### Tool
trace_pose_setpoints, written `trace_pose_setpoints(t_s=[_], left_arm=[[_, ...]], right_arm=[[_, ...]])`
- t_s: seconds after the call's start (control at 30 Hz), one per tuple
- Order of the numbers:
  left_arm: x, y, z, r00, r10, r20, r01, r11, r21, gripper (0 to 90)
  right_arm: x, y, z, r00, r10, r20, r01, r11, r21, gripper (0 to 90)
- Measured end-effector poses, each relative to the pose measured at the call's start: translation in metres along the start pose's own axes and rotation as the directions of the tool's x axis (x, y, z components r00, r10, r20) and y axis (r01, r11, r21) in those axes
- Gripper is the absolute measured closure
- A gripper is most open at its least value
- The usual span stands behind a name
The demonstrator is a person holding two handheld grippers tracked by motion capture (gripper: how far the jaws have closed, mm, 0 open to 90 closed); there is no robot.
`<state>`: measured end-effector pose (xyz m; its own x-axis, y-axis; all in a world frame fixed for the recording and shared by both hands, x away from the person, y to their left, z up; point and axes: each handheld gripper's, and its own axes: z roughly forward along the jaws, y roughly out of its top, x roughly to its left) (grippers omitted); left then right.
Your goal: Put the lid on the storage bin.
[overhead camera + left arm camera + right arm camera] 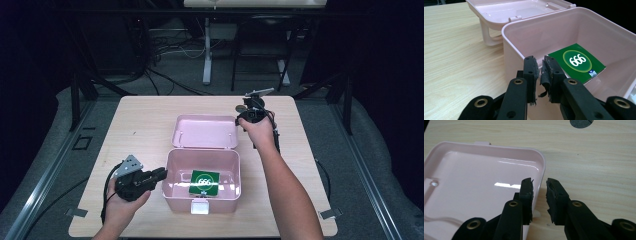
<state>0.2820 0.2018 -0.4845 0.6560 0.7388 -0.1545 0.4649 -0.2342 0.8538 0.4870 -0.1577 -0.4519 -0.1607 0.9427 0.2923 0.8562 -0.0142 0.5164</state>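
Note:
A pink box [237, 176] stands open on the table, its lid [205, 131] lying flat behind it. A green packet marked 666 [204, 183] lies on the box floor. My left gripper [162, 173] is at the box's left wall. In the left gripper view its jaws [541, 65] are shut on that wall's rim, with the green packet [576, 62] beyond and the box [564, 30] rising behind. My right gripper [240, 121] is at the lid's right edge. Its jaws [539, 186] straddle the lid [479, 177] rim with a gap still showing.
The wooden table [145, 125] has bare surface left and right of the box. A dark round disc [580, 122] lies on the table beyond the lid. A white latch [199, 206] hangs on the box front. The lid's pink handle [486, 37] sticks down.

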Motion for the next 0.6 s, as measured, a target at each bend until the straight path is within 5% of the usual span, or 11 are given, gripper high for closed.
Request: trace_pose_setpoints(t_s=[0.6], left_arm=[[0.001, -0.001, 0.000, 1.0000, -0.005, 0.006, 0.005, 1.0000, -0.002, 80.5]], right_arm=[[0.003, -0.003, 0.031, 0.9994, 0.025, 0.025, -0.026, 0.9984, 0.051, 77.2]])
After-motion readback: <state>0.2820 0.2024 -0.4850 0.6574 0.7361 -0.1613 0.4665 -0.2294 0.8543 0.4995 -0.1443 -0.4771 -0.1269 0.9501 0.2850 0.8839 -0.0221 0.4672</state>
